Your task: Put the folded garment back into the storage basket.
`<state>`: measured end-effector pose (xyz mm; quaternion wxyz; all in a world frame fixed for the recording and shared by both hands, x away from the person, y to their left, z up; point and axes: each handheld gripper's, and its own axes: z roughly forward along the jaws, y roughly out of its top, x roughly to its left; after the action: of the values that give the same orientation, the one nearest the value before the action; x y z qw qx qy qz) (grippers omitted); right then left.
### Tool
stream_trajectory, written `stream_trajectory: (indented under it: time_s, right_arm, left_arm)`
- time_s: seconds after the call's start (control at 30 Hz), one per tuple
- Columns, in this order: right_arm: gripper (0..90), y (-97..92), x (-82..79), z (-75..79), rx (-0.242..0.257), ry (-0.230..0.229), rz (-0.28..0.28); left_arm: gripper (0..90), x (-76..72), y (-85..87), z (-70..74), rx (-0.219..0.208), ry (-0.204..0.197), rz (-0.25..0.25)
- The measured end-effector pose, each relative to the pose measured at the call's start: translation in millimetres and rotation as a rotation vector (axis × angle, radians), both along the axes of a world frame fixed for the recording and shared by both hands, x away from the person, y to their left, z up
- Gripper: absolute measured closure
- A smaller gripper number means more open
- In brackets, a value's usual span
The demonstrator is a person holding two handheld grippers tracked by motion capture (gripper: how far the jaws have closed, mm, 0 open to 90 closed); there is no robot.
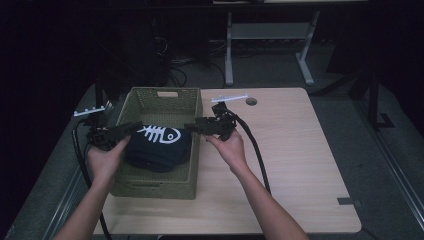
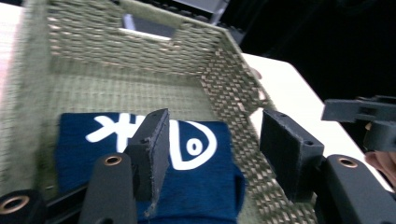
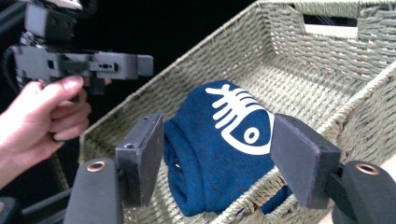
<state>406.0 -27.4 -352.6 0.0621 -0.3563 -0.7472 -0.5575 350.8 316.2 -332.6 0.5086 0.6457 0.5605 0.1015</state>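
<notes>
Folded navy cloth [image 1: 157, 145] w/ a white fish-skeleton print sits in the woven basket [image 1: 165, 97], toward its near end, far end bare. Left gripper [image 1: 131, 127] hangs over the basket's left rim, jaws wide, nothing between; right gripper [image 1: 192, 126] over the right rim, jaws also wide and empty. Both hands [image 1: 105, 160] look to be letting go, I'd say. To finish well: lift straight up off the basket, keep pads [image 3: 142, 156] clear of the cloth so the fold isn't dragged open, and don't knock the rim. Basket contents: just that one cloth, print up. Basket itself is on the tabletop [image 1: 290, 150], at its left side.
</notes>
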Motion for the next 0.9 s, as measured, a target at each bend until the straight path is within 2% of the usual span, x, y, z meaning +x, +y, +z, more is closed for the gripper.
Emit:
stream_trajectory:
  time_s: [0.13,0.37,0.53,0.9]
  right_arm:
    - [33.1,-9.3,0.9,3.8,0.021,-0.003,0.011]
    - [29.2,-30.6,-0.1,6.9,0.036,-0.01,0.006]
    - [26.7,-48.7,-3.2,8.5,0.047,-0.02,-0.007]
    - [26.1,-72.1,-5.2,10.2,0.079,-0.017,-0.022]
  left_arm:
    - [38.9,-1.5,-5.5,2.6,-0.016,-0.017,-0.015]
    - [34.0,-5.0,-17.9,7.1,-0.007,-0.043,-0.046]
    - [29.1,-6.2,-29.9,6.8,-0.03,-0.055,-0.087]
    - [27.4,-6.0,-40.7,8.8,-0.038,-0.07,-0.104]
